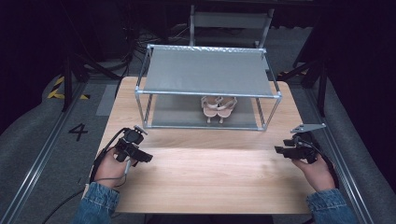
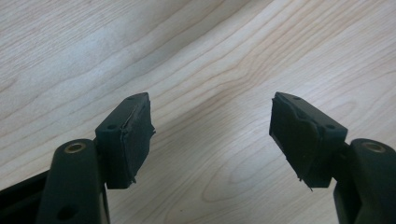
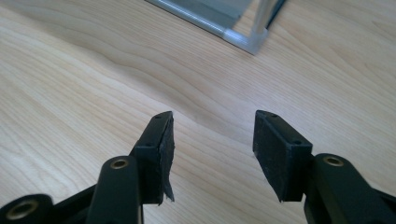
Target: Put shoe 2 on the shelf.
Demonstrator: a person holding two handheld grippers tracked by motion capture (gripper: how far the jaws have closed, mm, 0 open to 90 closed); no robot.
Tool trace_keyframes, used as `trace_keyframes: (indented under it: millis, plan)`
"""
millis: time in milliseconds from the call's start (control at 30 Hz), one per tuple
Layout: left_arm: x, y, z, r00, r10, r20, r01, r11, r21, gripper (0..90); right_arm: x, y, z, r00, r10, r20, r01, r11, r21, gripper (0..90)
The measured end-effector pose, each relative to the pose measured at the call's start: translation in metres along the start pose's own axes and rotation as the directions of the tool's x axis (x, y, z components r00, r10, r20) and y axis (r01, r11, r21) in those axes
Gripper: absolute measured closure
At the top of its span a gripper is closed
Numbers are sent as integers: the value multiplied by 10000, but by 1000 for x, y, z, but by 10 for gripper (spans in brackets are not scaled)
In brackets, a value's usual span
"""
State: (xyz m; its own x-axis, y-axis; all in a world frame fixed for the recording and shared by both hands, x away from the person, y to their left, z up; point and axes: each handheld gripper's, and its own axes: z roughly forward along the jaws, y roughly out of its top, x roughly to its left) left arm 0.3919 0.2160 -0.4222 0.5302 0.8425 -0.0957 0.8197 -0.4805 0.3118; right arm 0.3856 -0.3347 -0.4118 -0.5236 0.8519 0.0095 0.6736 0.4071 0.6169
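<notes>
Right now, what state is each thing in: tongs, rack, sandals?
Left tongs: open, nothing between the jaws, over bare table.
Right tongs: open, empty, over the table near a rack corner.
Rack: upright at the table's far side, top shelf bare.
Sandals: a pair, side by side on the rack's lower shelf, apart from both tongs.

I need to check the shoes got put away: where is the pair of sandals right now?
In the high view, the pair of sandals sits on the lower shelf of the metal rack, right of its middle, beneath the grey top shelf.
</notes>
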Motion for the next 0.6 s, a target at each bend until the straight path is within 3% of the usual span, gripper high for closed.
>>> trace_keyframes:
  millis: [267, 400, 467, 500, 600]
  plan:
    - [9, -2, 8, 9999, -140, 53, 139, 9998, 172, 295, -19, -17, 7, 9996, 267, 112, -269, 9995, 180, 474]
    - [14, -3, 10, 9999, -128, -52, 129, 9998, 151, 294, -28, -26, 15, 9974, 697, 202, -704, 9968, 380, 474]
    - [16, -4, 12, 9998, -183, -11, 184, 9996, 215, 293, -31, -30, 20, 9973, 710, 194, -719, 9962, 494, 518]
    - [17, -4, 13, 9998, -185, -54, 185, 9997, 170, 293, -32, -32, 21, 9979, 600, 243, -611, 9970, 481, 517]
    - [17, -4, 14, 9997, -216, -96, 218, 9996, 180, 292, -31, -33, 24, 9962, 856, 163, -864, 9947, 562, 501]
